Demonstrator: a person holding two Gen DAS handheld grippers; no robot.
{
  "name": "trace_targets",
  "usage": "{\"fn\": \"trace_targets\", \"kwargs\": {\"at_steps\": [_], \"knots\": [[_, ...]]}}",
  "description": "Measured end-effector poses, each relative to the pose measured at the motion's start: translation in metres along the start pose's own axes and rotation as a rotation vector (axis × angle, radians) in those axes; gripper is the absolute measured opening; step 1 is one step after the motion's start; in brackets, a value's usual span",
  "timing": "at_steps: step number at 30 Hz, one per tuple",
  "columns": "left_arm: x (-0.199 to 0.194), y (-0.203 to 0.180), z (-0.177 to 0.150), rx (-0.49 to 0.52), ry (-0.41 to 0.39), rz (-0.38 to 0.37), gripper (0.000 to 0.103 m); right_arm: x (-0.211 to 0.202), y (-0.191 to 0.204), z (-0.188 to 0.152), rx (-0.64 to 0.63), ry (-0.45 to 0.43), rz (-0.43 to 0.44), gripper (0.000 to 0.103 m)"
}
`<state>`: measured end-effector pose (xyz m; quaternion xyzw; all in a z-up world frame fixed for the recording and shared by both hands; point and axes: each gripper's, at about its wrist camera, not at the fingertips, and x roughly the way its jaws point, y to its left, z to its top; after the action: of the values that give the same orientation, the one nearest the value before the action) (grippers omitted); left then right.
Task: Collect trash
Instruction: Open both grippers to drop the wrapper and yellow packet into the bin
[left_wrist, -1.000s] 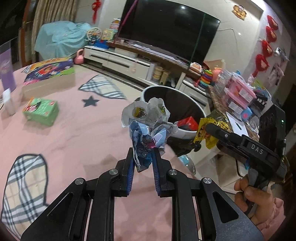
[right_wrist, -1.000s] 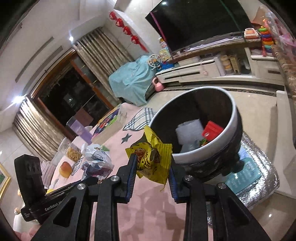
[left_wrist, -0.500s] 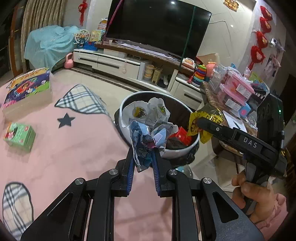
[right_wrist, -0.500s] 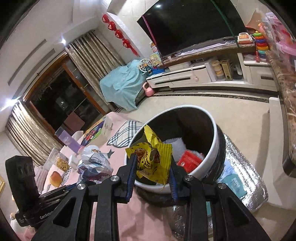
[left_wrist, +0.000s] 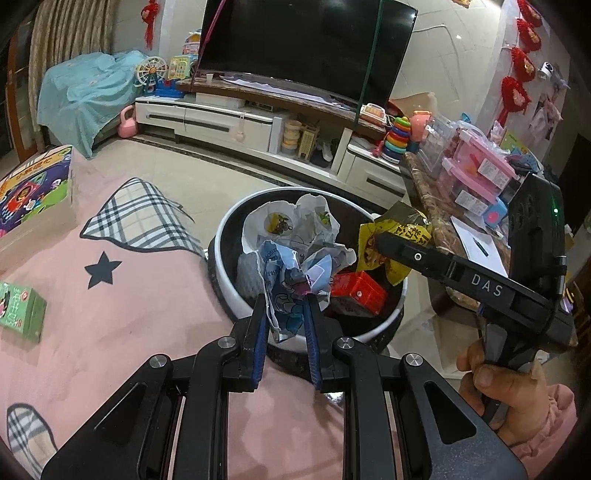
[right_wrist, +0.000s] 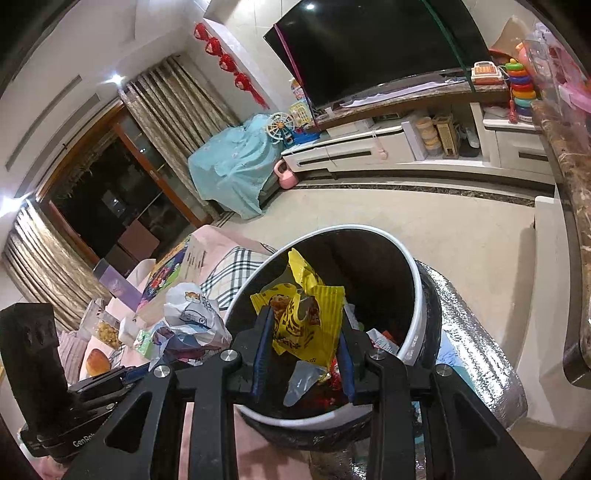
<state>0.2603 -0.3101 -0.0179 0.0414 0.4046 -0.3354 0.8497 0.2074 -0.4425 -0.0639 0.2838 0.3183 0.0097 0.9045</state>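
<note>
Drop step: left gripper (left_wrist: 285, 325) clenched on crumpled paper (left_wrist: 295, 258), right gripper (right_wrist: 302, 350) on yellow wrapper (right_wrist: 303, 314), both over the bin (left_wrist: 236, 218). Next: release both.

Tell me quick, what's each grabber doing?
Left gripper: closed on crumpled paper.
Right gripper: closed on a yellow wrapper.
</note>
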Motion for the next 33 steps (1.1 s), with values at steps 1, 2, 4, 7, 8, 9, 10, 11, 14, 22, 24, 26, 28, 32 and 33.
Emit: {"fn": "trace_targets", "kwargs": {"at_steps": [1,2,4,7,8,9,10,11,14,22,24,26,28,32,33], "knots": [[0.002,0.001,0.001,-0.001,0.003,0.000,0.017,0.001,-0.001,0.001,0.001,0.003,-0.003,0.032],[0.004,0.001,0.002,-0.001,0.006,0.000,0.017,0.003,-0.002,0.001,0.002,0.006,-0.003,0.032],[0.008,0.002,0.003,-0.001,0.011,0.000,0.017,0.005,-0.003,0.001,-0.001,0.011,-0.009,0.032],[0.013,0.002,0.007,0.002,0.020,0.005,0.017,0.010,-0.007,0.003,-0.001,0.020,-0.018,0.032],[0.015,0.003,0.008,0.002,0.023,0.007,0.017,0.011,-0.008,0.004,0.001,0.024,-0.020,0.032],[0.017,0.003,0.009,0.001,0.025,0.007,0.017,0.013,-0.009,0.005,0.003,0.028,-0.022,0.032],[0.019,0.004,0.010,-0.001,0.031,0.006,0.017,0.014,-0.010,0.006,0.005,0.032,-0.024,0.032],[0.021,0.005,0.011,-0.004,0.038,0.004,0.017,0.015,-0.011,0.007,0.005,0.035,-0.025,0.033],[0.028,0.008,0.015,-0.015,0.048,0.001,0.017,0.017,-0.012,0.010,0.003,0.040,-0.031,0.034],[0.040,0.011,0.026,-0.028,0.064,0.002,0.018,0.023,-0.016,0.015,-0.001,0.051,-0.046,0.035],[0.041,0.010,0.028,-0.027,0.062,0.000,0.018,0.024,-0.017,0.016,-0.002,0.053,-0.052,0.036],[0.043,0.010,0.031,-0.020,0.063,0.003,0.021,0.025,-0.017,0.017,0.002,0.055,-0.055,0.041],[0.044,0.010,0.033,-0.015,0.064,0.004,0.024,0.025,-0.018,0.017,0.012,0.057,-0.053,0.044],[0.042,0.012,0.033,-0.022,0.061,0.003,0.031,0.026,-0.017,0.018,0.019,0.062,-0.053,0.046],[0.042,0.013,0.033,-0.025,0.060,0.003,0.032,0.026,-0.017,0.017,0.018,0.063,-0.053,0.046]]}}
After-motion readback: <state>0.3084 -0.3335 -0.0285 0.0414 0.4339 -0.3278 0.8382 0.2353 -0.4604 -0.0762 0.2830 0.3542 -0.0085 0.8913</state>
